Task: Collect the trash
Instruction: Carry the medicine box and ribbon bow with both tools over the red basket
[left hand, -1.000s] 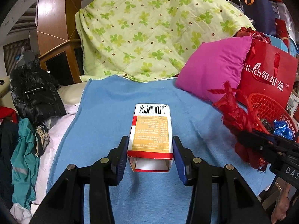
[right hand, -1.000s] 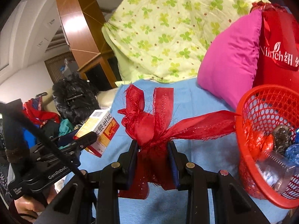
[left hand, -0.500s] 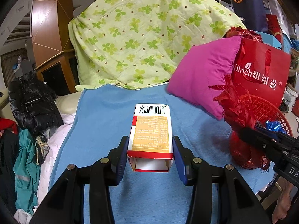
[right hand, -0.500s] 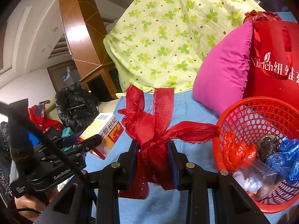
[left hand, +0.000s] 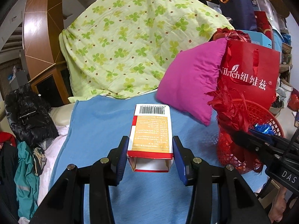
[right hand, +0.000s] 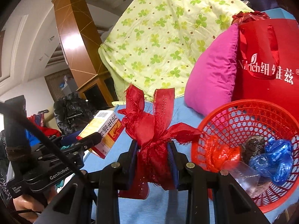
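Both tongs are loaded for dumping: the right tongs [right hand: 153, 160] clench a red ribbon [right hand: 149, 128] near the basket [right hand: 243, 108], while the left tongs [left hand: 150, 155] grip an empty box [left hand: 151, 128] above the bed [left hand: 97, 123].

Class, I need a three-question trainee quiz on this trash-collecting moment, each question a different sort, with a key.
1. True or false: the left claw is shut on the box.
2. Multiple choice: the right claw grips A) a blue wrapper, B) the red ribbon, C) a pillow.
3. Fill in: the red basket stands on the ____ blanket.

Key: 1 true; 2 B; 3 blue.
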`<state>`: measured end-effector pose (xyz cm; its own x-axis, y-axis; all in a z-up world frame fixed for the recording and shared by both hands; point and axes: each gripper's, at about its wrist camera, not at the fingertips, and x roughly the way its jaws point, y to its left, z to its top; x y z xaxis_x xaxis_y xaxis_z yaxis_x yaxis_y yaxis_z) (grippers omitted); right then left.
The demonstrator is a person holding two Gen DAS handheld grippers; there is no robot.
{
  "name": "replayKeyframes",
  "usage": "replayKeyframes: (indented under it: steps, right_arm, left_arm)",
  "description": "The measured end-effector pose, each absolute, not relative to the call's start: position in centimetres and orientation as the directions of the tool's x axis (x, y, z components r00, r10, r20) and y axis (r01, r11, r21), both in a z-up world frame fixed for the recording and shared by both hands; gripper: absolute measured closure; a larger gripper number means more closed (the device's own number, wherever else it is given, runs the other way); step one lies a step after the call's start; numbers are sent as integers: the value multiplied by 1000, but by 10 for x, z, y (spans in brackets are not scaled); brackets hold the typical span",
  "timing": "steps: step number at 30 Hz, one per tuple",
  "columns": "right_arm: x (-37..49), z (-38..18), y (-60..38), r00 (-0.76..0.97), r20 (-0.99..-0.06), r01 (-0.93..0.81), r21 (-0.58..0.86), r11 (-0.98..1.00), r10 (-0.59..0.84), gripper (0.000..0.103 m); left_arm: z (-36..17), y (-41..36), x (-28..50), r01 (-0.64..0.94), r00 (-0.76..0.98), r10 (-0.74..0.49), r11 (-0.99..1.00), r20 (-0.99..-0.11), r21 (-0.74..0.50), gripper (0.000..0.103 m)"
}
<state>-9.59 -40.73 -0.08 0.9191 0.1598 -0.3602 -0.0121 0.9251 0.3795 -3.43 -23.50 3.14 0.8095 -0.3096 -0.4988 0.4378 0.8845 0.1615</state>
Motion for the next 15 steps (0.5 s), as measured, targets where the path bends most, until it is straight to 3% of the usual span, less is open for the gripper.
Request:
replayKeyframes:
  steps: [15]
  right_arm:
    - [-110, 5, -432, 937, -322, 12, 418, 909, 135, 70]
  left_arm:
    - [42, -266, -48, 483, 804, -345, 855, -484, 192, 55]
